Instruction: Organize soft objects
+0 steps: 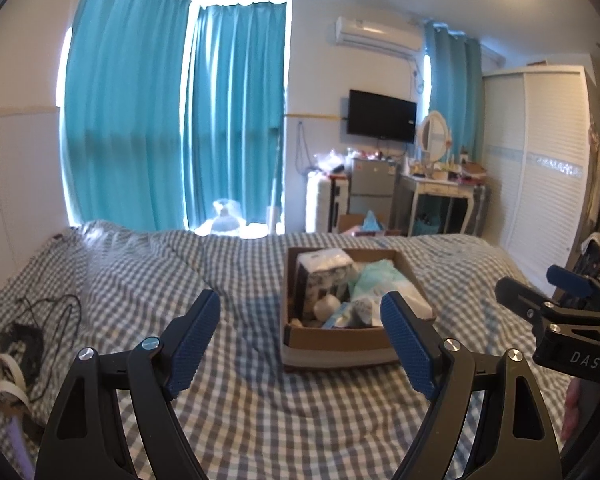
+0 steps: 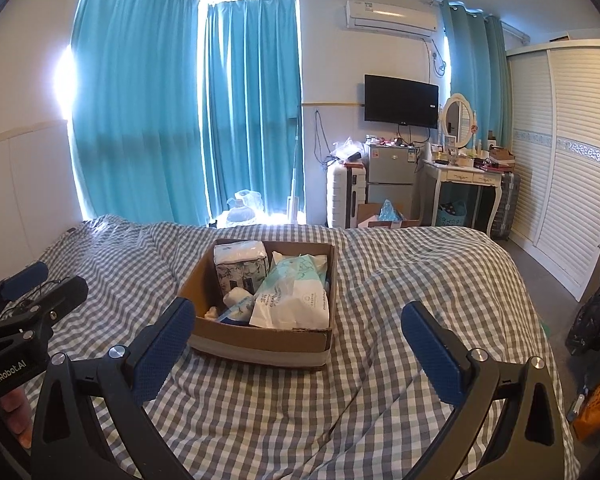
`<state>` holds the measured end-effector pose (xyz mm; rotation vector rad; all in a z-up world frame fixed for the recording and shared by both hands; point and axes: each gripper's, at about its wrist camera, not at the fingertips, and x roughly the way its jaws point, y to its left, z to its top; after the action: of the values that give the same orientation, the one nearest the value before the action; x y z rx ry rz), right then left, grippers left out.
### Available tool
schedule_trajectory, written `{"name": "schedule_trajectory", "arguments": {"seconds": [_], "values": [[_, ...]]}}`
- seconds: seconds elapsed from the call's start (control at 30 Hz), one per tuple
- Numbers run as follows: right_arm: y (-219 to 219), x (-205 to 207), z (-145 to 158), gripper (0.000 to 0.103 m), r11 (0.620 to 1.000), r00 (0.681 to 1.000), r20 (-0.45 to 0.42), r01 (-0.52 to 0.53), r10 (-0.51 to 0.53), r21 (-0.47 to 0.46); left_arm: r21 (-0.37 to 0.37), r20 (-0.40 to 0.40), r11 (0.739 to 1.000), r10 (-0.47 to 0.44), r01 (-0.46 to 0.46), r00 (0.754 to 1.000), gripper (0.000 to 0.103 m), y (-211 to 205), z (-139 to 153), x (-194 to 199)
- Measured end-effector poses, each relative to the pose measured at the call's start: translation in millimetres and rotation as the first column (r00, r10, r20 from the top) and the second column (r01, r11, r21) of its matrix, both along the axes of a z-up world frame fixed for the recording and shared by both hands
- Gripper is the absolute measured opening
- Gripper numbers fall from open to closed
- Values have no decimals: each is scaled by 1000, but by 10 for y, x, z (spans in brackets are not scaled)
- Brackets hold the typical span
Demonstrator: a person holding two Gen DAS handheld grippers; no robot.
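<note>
A cardboard box [image 2: 260, 338] sits on the gingham bedspread [image 2: 400, 280] facing teal curtains [image 2: 140, 100].

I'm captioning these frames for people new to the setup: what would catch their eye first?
Probably the cardboard box in the middle of the checked bedspread, packed with soft packs, among them a white pouch leaning inside. Next, the tall teal curtains glowing behind the bed. In front, the left gripper and right gripper both hang open, empty.
</note>
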<state>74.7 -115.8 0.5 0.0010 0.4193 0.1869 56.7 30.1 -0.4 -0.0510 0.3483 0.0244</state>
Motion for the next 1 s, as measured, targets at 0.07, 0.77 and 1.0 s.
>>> {"name": "schedule_trajectory", "arguments": {"seconds": [0.07,0.77,1.0], "values": [[-10,-2,3,103,1000,1000,-2,-1,1,3,-1,-4,1000,-2,2,1000,84,3,-11,5],[-1,0,-38,103,1000,1000,-13,-1,1,5,2,-22,1000,13,-13,1000,84,-28,-1,-2],[15,9,-48,103,1000,1000,-17,-3,3,4,2,-25,1000,13,-13,1000,84,-29,-5,3]]}}
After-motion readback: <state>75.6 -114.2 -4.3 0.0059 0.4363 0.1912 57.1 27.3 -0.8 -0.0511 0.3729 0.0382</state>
